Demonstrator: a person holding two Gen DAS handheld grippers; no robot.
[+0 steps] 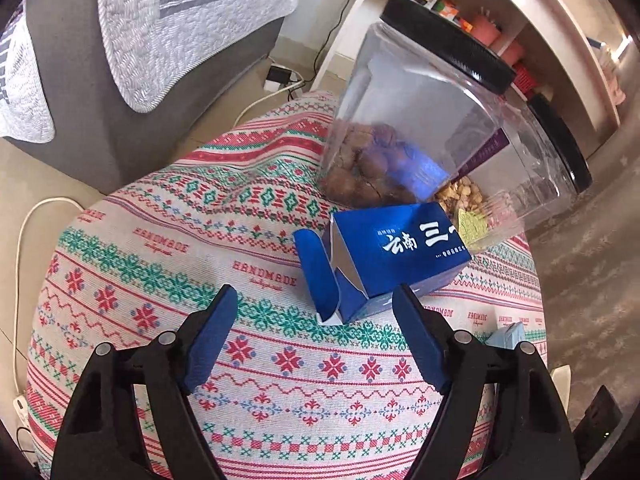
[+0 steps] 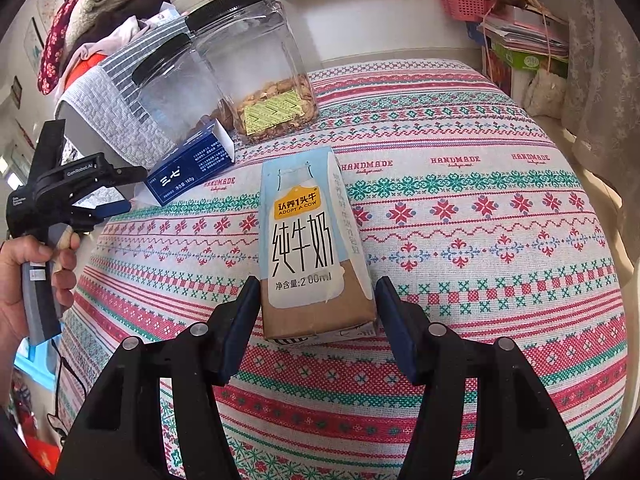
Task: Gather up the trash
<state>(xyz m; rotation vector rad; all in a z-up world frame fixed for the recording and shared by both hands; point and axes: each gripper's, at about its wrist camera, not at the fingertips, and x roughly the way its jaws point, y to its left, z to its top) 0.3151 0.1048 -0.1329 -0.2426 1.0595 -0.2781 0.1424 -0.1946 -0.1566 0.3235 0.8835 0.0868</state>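
Observation:
An open blue cardboard box with white Chinese lettering lies on the patterned tablecloth. My left gripper is open, just short of the box's open flap end. The box also shows in the right wrist view, with the left gripper beside it. A light-blue and brown milk carton lies flat on the cloth. My right gripper is open, its jaws on either side of the carton's near end, not pressing it.
Two clear plastic jars with black lids stand behind the blue box, one with nuts, one with brown snacks. A grey sofa with a quilt is left of the table. Shelves with baskets stand behind.

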